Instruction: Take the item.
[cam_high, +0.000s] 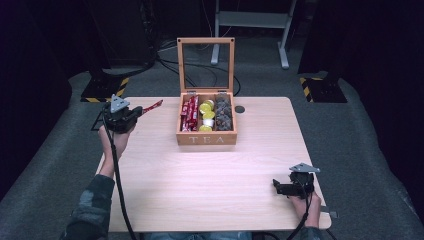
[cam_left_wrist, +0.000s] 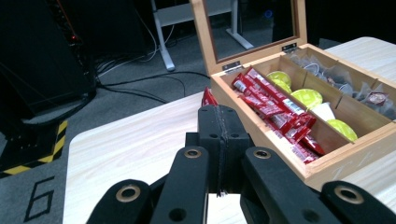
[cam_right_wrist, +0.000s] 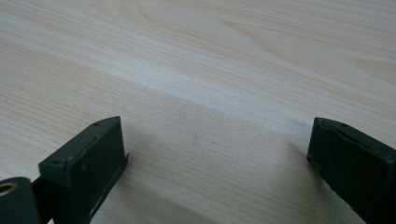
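The left gripper (cam_high: 131, 116) is holding a red sachet (cam_high: 152, 106) clenched between its fingers, lifted above the worktop (cam_high: 210, 180) just to the left of the wooden tea box (cam_high: 206, 138); in the left gripper view the fingers (cam_left_wrist: 219, 140) are pressed together, with a corner of the red sachet (cam_left_wrist: 208, 97) peeking out beyond them. The box is standing open with its lid upright, and its left compartment is packed with more red sachets (cam_left_wrist: 275, 109), the middle one with yellow-lidded pots (cam_left_wrist: 306, 97), the right one with dark tea bags (cam_left_wrist: 341, 74). The right gripper (cam_high: 285, 187) is resting low near the front right corner, its fingers (cam_right_wrist: 88, 163) spread wide over bare wood and grasping nothing. This looks like the carrying step, either toward or away from the box; which one cannot be told. The next move calls for a steady, level carry, keeping the thin sachet from slipping out before it is set down.
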